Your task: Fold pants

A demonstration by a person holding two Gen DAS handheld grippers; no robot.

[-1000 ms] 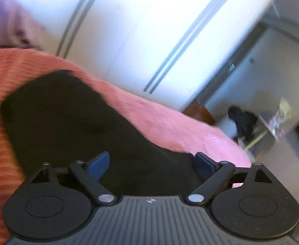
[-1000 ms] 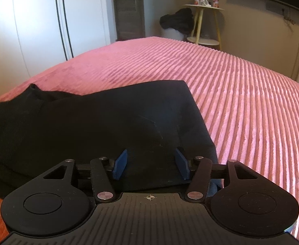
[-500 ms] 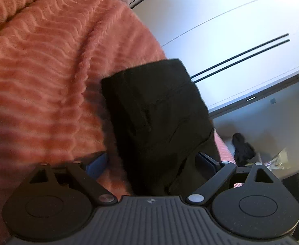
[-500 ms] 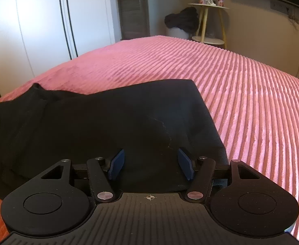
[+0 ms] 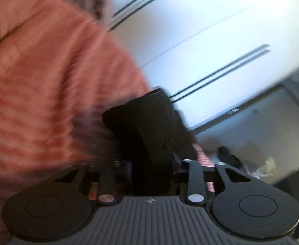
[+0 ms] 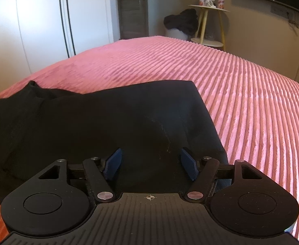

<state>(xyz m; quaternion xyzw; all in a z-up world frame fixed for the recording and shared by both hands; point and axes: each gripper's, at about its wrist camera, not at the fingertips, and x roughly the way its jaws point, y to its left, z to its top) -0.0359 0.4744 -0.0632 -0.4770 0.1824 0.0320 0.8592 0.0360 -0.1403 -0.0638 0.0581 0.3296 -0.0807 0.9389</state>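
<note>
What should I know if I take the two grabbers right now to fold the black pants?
Left gripper: fingers shut on a bunched part of the black pants, lifted off the pink bedspread; that view is blurred.
Right gripper: fingers open, just above the flat end of the pants, gripping nothing.
Pants: spread across the bedspread, with a neat straight edge at the far right and a rumpled left side.
Done: the left end is grasped.
Left: probably carry that end over to the flat end, lay it down, smooth it.

The left gripper (image 5: 150, 168), low in the frame, is matte black: ribbed grey-black body, two round discs, silver pivot screws, a small crosshair mark. The right gripper (image 6: 150, 164) matches it, with blue pads (image 6: 113, 164) on its fingers.
</note>
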